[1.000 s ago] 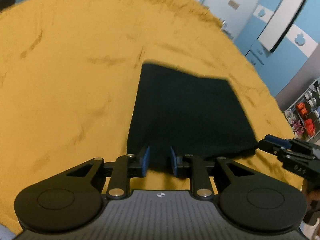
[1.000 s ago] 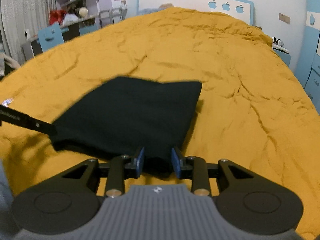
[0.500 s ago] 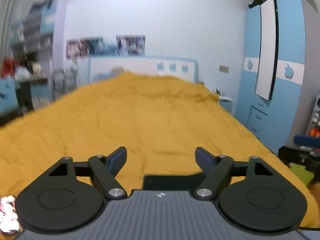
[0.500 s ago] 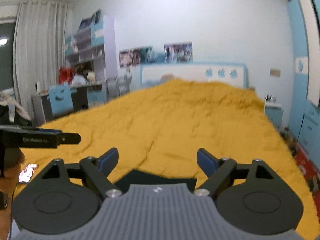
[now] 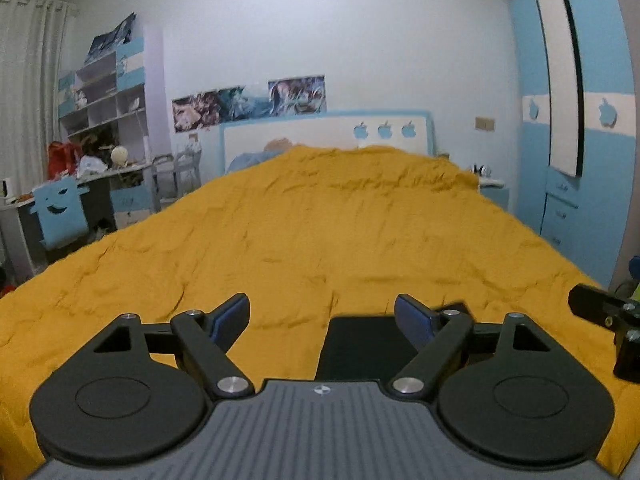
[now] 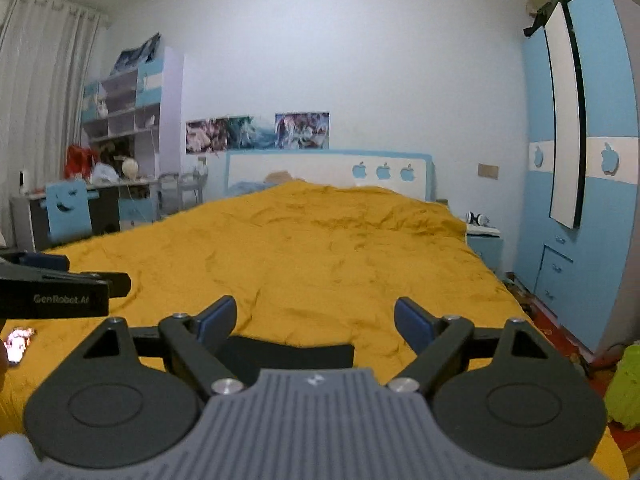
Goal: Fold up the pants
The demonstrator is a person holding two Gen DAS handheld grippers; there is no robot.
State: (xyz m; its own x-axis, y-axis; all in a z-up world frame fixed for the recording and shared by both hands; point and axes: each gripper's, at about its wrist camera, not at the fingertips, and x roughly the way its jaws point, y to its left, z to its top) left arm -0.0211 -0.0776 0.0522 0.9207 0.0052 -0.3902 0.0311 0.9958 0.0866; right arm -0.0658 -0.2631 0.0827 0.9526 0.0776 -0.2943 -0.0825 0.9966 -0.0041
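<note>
The folded dark pants (image 5: 362,346) lie flat on the orange bedspread (image 5: 320,232) near its front edge. They also show in the right wrist view (image 6: 288,354), low behind the gripper body. My left gripper (image 5: 322,316) is open and empty, raised above the pants and pointing toward the headboard. My right gripper (image 6: 314,318) is open and empty, also raised and level. The right gripper shows at the right edge of the left wrist view (image 5: 604,312). The left gripper shows at the left edge of the right wrist view (image 6: 60,288).
A white and blue headboard (image 6: 328,172) stands at the far end of the bed. A blue wardrobe (image 6: 580,184) is on the right, with a nightstand (image 6: 484,240). A desk, blue chair (image 6: 68,208) and shelves are on the left.
Both grippers let go of the pants' near edge, opened wide, and lifted and tilted up from looking down at the bed to looking level across the room.
</note>
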